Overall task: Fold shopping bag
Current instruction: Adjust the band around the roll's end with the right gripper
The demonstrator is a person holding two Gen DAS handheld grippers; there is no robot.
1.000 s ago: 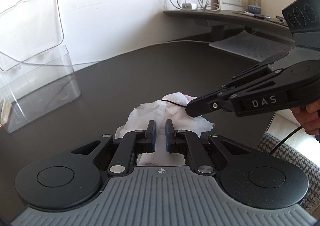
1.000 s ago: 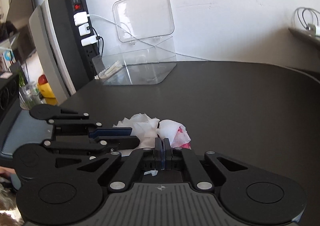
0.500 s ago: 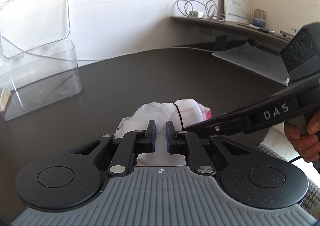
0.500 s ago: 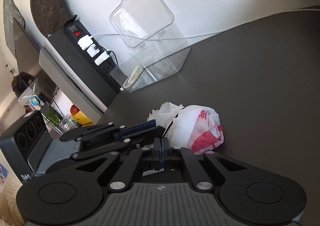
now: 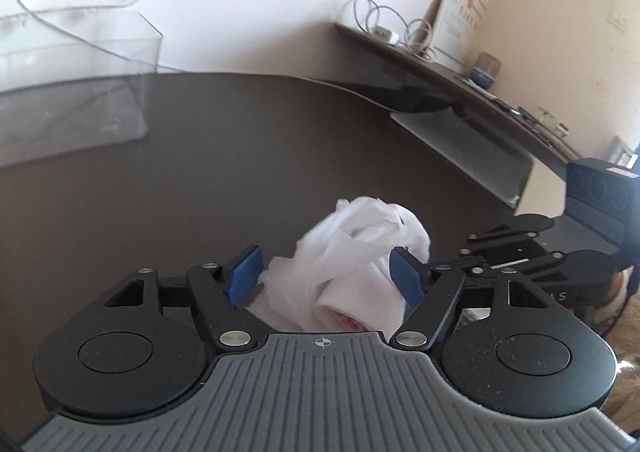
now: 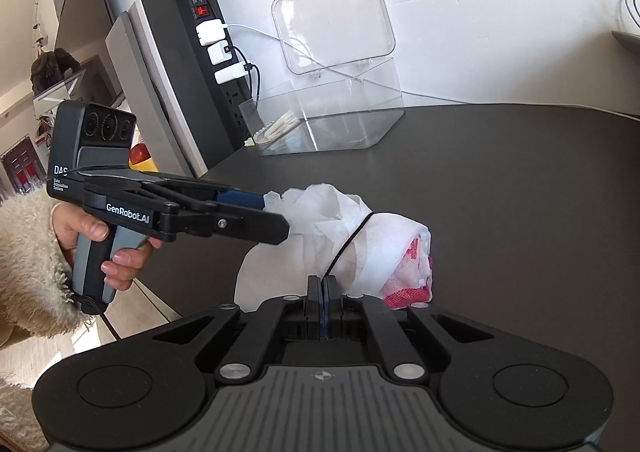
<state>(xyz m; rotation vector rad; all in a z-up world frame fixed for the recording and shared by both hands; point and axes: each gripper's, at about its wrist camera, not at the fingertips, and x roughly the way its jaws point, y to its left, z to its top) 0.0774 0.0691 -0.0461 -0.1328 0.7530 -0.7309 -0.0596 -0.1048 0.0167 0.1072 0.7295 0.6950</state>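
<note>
Your left gripper [image 6: 276, 218] (marked "DAS" and "GenRobot.AI") has just spread its fingers around the bag [image 5: 360, 252]; your right gripper [image 6: 323, 284] has its fingers together, pinching the black cord [image 6: 348, 244].

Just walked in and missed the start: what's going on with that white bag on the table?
A person holds a gripper in each hand over a bunched white shopping bag on the dark table. The right gripper is shut on a thin black cord looped around the bag. The left gripper has just been opening its jaws; they now stand wide on either side of the bag, seemingly without clamping it. The bag is rolled up, not neatly folded.
</note>
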